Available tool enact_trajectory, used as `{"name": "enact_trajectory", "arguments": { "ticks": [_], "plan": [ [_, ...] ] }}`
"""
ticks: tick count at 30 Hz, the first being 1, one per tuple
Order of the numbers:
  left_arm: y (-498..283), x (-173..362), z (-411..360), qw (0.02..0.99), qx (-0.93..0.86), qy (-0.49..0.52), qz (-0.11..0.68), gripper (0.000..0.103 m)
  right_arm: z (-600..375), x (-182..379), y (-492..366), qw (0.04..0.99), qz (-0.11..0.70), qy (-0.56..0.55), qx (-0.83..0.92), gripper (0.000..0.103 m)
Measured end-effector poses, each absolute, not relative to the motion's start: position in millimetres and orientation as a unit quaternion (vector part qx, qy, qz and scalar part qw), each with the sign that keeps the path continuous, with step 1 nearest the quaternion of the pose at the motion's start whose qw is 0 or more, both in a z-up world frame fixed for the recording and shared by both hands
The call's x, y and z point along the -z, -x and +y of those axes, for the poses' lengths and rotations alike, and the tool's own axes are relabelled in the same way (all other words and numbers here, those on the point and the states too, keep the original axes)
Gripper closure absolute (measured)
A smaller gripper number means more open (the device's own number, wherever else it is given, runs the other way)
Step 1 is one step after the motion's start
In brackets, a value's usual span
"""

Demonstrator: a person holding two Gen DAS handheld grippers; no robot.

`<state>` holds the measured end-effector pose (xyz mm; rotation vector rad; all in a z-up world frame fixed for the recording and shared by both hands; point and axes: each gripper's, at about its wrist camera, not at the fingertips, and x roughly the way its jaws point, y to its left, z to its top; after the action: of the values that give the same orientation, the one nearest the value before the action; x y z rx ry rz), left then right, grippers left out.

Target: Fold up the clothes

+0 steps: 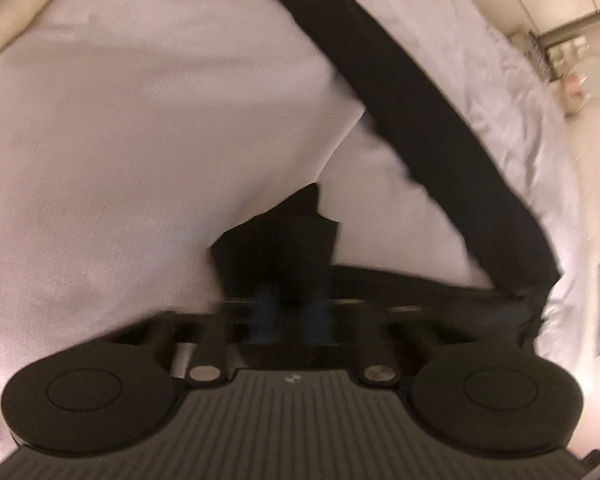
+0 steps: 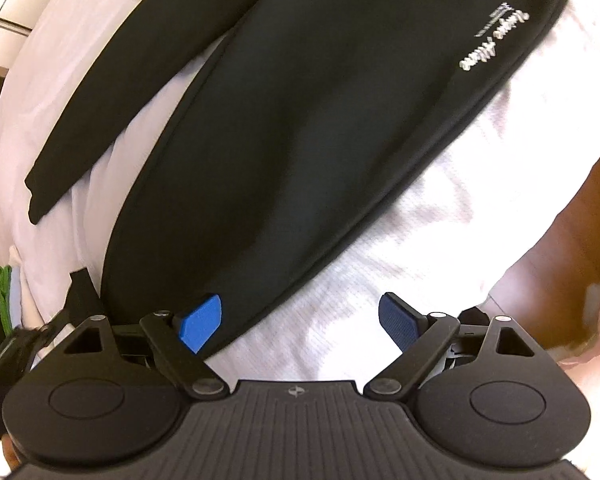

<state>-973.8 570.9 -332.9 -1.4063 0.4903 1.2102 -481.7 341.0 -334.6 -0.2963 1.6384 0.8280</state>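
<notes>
A black long-sleeved garment (image 2: 300,120) with white lettering (image 2: 496,40) lies on a white bed sheet (image 2: 400,240). One sleeve (image 2: 140,92) stretches out to its left. My right gripper (image 2: 300,320) is open and empty, just above the garment's lower edge, with its left blue pad (image 2: 202,322) over the black cloth. In the blurred left wrist view, my left gripper (image 1: 288,300) is shut on a black fold of the garment (image 1: 280,240). A long black sleeve (image 1: 420,120) runs diagonally from it across the sheet (image 1: 140,140).
The bed's edge and a cream floor (image 1: 592,200) lie to the right in the left wrist view, with shelving (image 1: 560,52) beyond. A brown wooden surface (image 2: 588,220) and a hand (image 2: 596,328) show at the right of the right wrist view.
</notes>
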Motion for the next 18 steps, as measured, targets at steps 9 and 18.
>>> {"name": "enact_trajectory", "arguments": {
  "ticks": [9, 18],
  "plan": [
    [1065.7, 317.3, 464.3, 0.419, -0.671, 0.543, 0.282, 0.103, 319.0, 344.0, 453.8, 0.591, 0.713, 0.128, -0.354, 0.015],
    [951.8, 278.4, 451.0, 0.51, -0.629, 0.523, 0.267, 0.071, 339.6, 324.4, 429.1, 0.577, 0.675, 0.18, -0.423, 0.015]
  ]
}}
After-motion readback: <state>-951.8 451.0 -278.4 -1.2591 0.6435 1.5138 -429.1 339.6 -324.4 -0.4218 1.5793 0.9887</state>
